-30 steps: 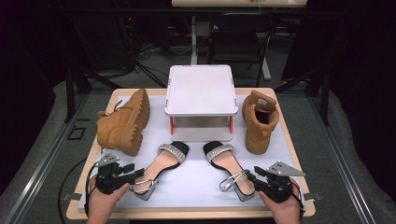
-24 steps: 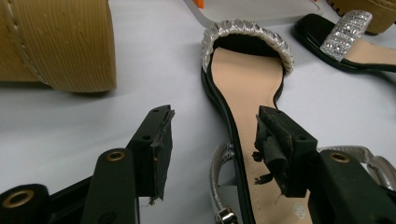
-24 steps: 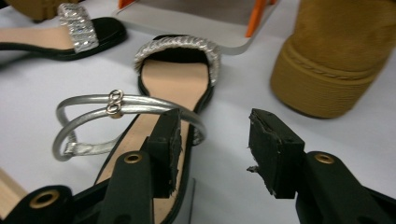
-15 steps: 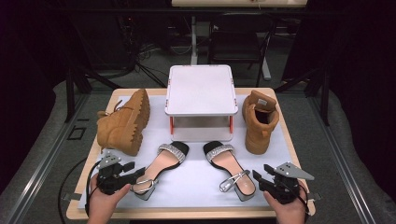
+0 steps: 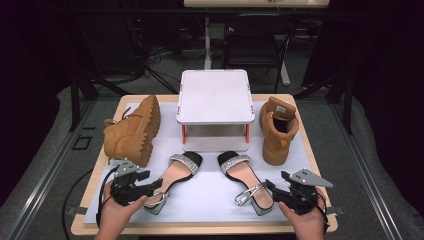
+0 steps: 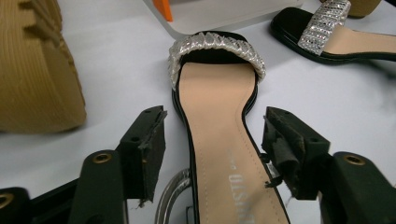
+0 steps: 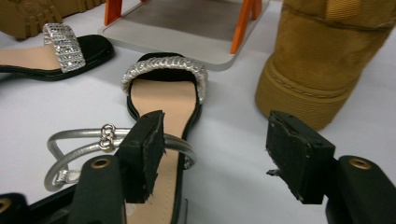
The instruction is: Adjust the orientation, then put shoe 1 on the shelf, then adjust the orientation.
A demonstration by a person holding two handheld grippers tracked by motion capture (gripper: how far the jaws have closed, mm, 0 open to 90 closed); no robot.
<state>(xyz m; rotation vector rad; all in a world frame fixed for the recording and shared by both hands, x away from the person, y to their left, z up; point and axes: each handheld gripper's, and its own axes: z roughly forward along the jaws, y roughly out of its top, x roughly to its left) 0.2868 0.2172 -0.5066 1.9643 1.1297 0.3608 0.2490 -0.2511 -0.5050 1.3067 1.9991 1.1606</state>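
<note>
nearest the person, the left gripper (image 5: 150, 187) sits at the heel end of the left sandal (image 5: 172, 177), jaws spread with the insole between them but not pinched; they have just been widening, a let-go by the look of it. the right gripper (image 5: 274, 192) is at the heel of the right sandal (image 5: 245, 177), jaws just widened too, one tip over the silver ankle strap (image 7: 93, 140), nothing gripped. both sandals lie flat on the bench (image 5: 310, 150), toes pointing away, side by side like a pair set out for show. beyond their toes stands a white stand (image 5: 215, 97) on orange legs. a tan boot lies on its side (image 5: 132, 132) left of it, and another stands upright (image 5: 277, 130) right of it. count: two sandals, two boots, one stand, two grippers.
</note>
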